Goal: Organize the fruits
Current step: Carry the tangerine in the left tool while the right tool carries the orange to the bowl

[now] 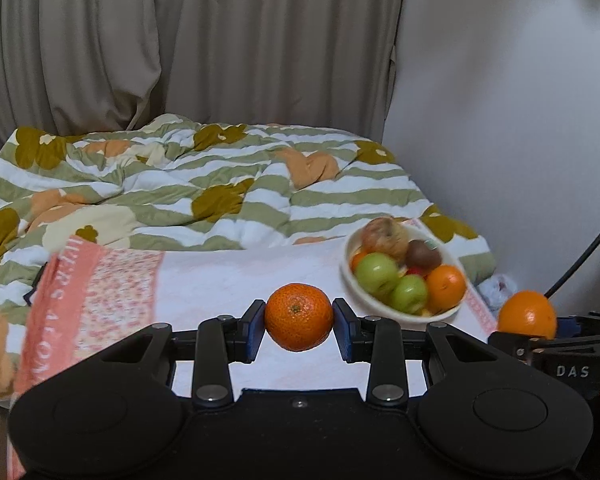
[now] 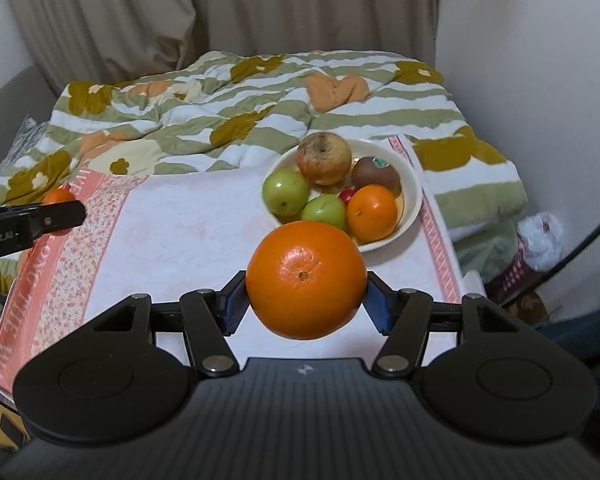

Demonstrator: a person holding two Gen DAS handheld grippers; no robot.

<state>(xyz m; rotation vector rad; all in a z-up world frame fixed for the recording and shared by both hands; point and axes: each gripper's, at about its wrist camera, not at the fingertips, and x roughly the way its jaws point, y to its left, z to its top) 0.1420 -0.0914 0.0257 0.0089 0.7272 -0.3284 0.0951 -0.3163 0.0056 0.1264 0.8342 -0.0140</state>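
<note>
Step in hand: carrying, as I judge it; each tool holds a fruit clear of the towel, with the bowl ahead.
Left tool (image 1: 299, 317): pinching a small tangerine (image 1: 299, 317) between its blue pads, the stem scar facing the camera.
Right tool (image 2: 305, 280): pinching a larger orange (image 2: 305, 280), pads pressed on both flanks of the fruit.
Bowl (image 2: 414, 196): cream, standing near the far right corner of the pink-bordered towel (image 2: 172, 236) that is spread over the bed.
Bowl contents: a blotchy apple (image 2: 324, 158) at the back, a brown kiwi (image 2: 376, 176) with a sticker, two green apples (image 2: 286, 192), an orange fruit (image 2: 372, 213) at the front and a small red one between them; already well filled.
Bed: a striped, flowered quilt (image 2: 220, 120) lies rumpled beyond the towel's far edge.
Relation of tools: side by side, apart; the right one is nearer the bowl's side of the towel.
Next move calls for: probably bringing one fruit over the bowl, lowering it into a gap between the fruits, and only then spreading the pads.
Care needed: round fruit set on a full heap may roll off the rim; place one at a time so the tools do not meet over the bowl.
</note>
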